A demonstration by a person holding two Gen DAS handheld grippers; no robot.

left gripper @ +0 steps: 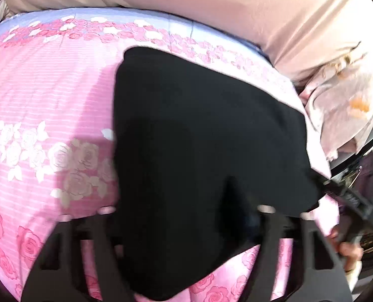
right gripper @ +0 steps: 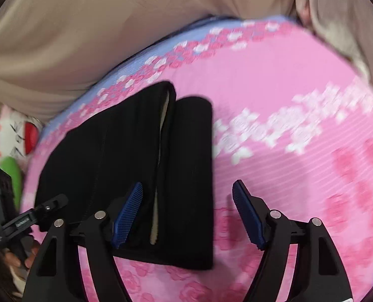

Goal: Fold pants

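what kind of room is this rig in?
Probably a bedroom. The black pants lie on a pink rose-print bedsheet, with a beige cover or bolster behind it and a printed pillow at the side.

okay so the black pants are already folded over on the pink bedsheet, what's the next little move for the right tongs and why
Probably close the right tongs on the near edge of the black pants. They stand open astride that edge, the left tongs look buried in the same fabric, and the pants lie doubled on the pink bedsheet, so another fold needs both corners held.
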